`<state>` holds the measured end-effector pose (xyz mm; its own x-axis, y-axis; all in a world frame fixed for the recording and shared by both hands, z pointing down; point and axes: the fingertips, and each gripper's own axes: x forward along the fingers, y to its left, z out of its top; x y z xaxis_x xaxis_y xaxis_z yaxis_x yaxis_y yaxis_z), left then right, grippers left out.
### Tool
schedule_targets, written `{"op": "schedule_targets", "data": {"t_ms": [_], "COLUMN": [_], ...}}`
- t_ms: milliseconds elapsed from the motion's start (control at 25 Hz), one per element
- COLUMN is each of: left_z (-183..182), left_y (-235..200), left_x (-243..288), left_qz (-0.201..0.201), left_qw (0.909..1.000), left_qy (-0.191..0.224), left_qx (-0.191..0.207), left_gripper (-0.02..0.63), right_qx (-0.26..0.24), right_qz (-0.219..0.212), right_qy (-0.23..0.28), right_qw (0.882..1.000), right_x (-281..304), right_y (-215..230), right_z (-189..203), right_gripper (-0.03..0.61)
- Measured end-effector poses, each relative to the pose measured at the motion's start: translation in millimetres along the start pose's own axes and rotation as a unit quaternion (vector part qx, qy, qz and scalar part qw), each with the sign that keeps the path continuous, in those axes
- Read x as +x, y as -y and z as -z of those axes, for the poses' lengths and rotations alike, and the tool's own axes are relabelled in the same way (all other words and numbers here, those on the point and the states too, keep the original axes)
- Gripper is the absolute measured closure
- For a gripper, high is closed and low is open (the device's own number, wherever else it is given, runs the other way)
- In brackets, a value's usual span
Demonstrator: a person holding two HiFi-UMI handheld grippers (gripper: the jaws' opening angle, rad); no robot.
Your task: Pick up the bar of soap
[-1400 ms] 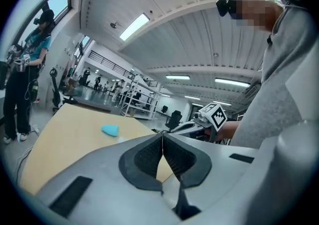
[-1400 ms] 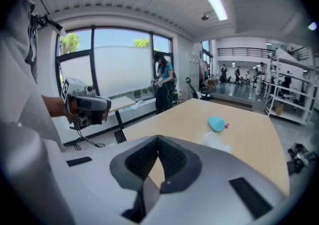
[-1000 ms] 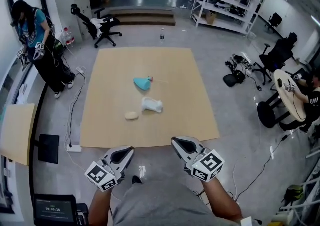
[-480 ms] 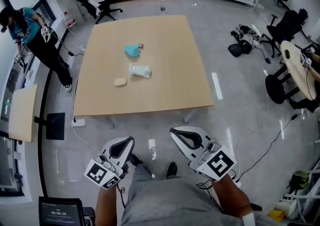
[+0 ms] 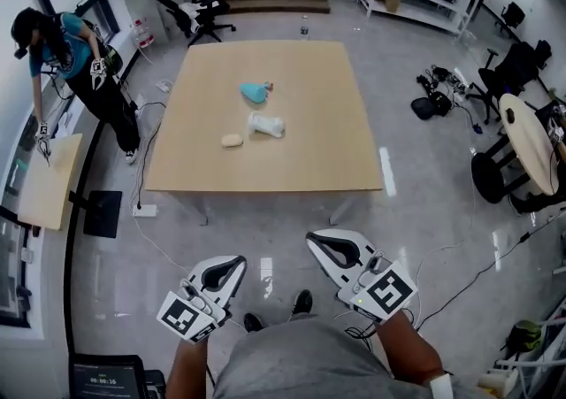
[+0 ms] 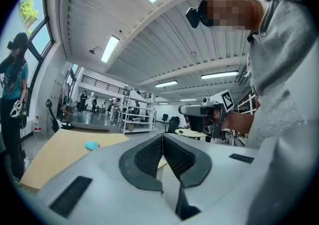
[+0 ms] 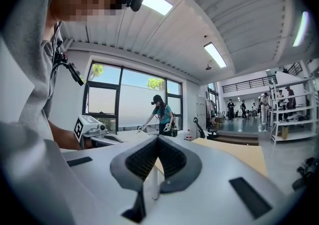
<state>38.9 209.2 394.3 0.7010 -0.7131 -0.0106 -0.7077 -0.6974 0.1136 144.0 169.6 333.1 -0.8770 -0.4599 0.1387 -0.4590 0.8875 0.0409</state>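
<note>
A: Head view: both forearms sit low, close to the body, above the floor. The left claw (image 5: 232,262) and right claw (image 5: 315,239) point toward the tabletop (image 5: 301,158), well short of it.
B: Jaws?
A: On the left claw, pinched together with nothing between. Same on the right claw.
B: Soap?
A: The bar of soap (image 5: 232,141) is pale beige, oval, lying flat on the tabletop's left half. It's just beside a white object (image 5: 266,126), with a teal object (image 5: 255,92) farther back. Well apart from both claws.
</note>
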Motion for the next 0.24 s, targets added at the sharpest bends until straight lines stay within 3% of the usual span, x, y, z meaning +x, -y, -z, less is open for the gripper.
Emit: {"op": "schedule_targets", "data": {"t_ms": [240], "left_z": [21], "left_y": [-10], "left_x": [-84], "left_qz": [-0.010], "left_qw": [0.9999], "left_qy": [-0.006], "left_qx": [-0.011], "left_gripper": [0.607], "right_qx": [0.007], "right_qz": [-0.007], "right_qy": [-0.014], "right_qw": [1.000], "right_x": [35], "right_y": [-72], "right_z": [13], "right_gripper": [0.574]}}
